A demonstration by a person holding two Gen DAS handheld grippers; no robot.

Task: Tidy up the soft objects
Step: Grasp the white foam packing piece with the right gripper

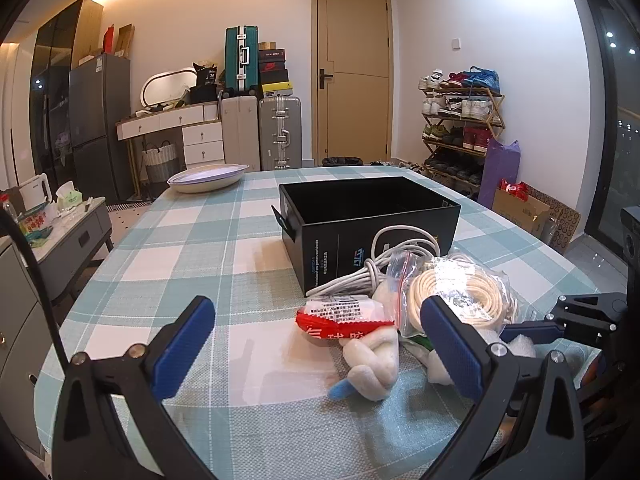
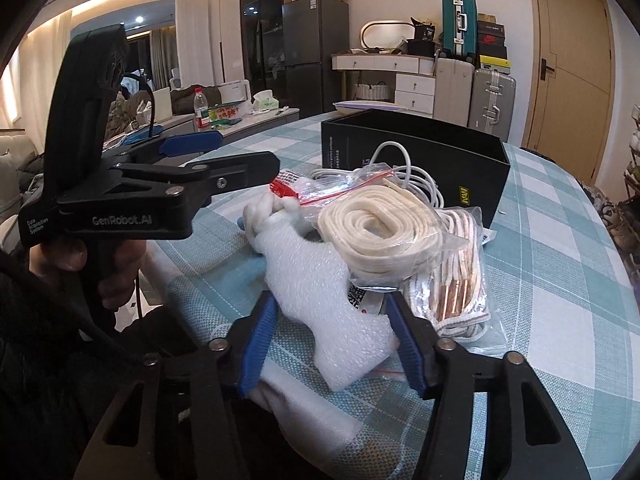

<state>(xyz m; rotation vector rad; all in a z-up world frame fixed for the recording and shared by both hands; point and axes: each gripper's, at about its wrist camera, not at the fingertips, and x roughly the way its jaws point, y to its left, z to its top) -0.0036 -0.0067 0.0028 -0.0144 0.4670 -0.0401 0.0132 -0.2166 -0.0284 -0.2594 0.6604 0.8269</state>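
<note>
Suitcases [image 1: 262, 132], shoe rack [image 1: 460, 128], fridge [image 1: 100, 120]
</note>
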